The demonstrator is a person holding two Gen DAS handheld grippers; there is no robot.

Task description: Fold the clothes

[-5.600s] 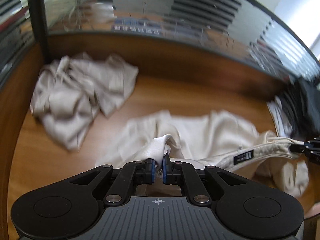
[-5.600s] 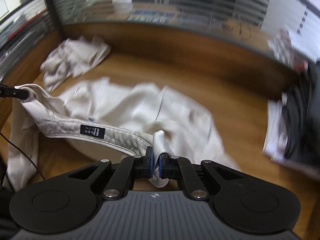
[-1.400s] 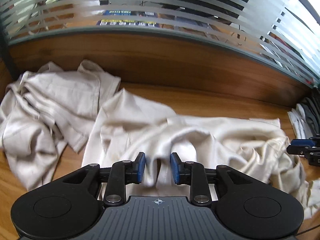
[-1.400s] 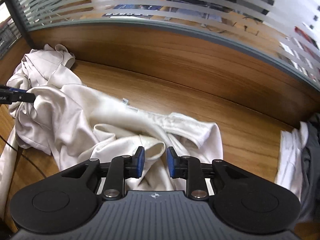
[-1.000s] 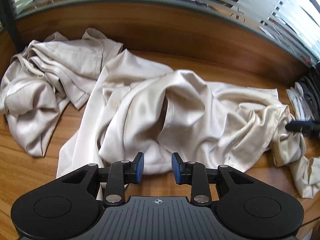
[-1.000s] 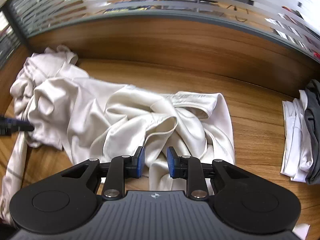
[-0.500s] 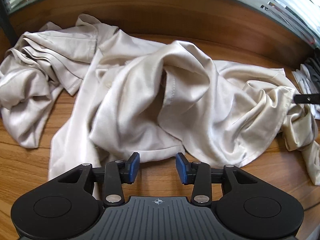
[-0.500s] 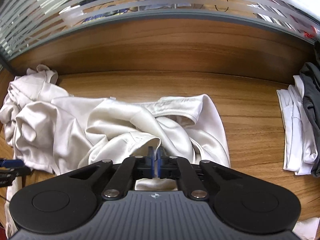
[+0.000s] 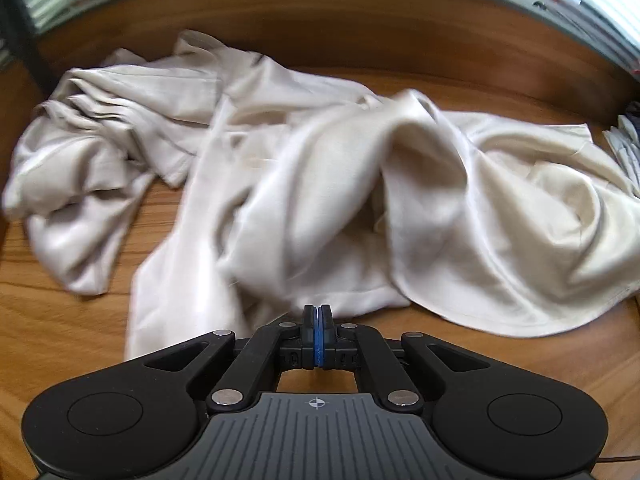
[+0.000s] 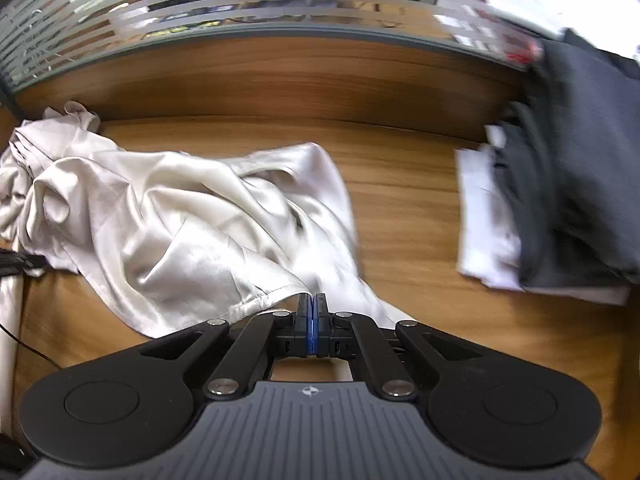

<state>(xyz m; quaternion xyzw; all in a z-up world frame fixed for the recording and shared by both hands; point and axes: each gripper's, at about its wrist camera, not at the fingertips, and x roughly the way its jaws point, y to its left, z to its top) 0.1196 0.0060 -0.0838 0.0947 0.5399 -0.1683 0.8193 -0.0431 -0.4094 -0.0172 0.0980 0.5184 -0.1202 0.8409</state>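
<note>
A crumpled cream satin garment (image 9: 400, 200) lies spread over the wooden table (image 9: 60, 320). In the left wrist view my left gripper (image 9: 317, 314) is shut, its tips pinching the garment's near hem at the middle bottom. The right wrist view shows the same garment (image 10: 192, 220) to the left of centre, blurred. There my right gripper (image 10: 311, 304) is shut on a folded hem edge that runs up to its tips. The dark tip of the left gripper (image 10: 18, 260) pokes in at that view's left edge.
A second cream garment (image 9: 88, 148) lies bunched at the back left, touching the first. A folded stack of white and dark grey clothes (image 10: 560, 200) sits at the right. A wooden back panel (image 10: 300, 80) with striped glass above it bounds the table. A thin black cable (image 10: 24, 344) runs at the near left.
My left gripper has gone from open to shut on the near hem. The right gripper shut half a second ago and has since swung right, pulling its hem along.
</note>
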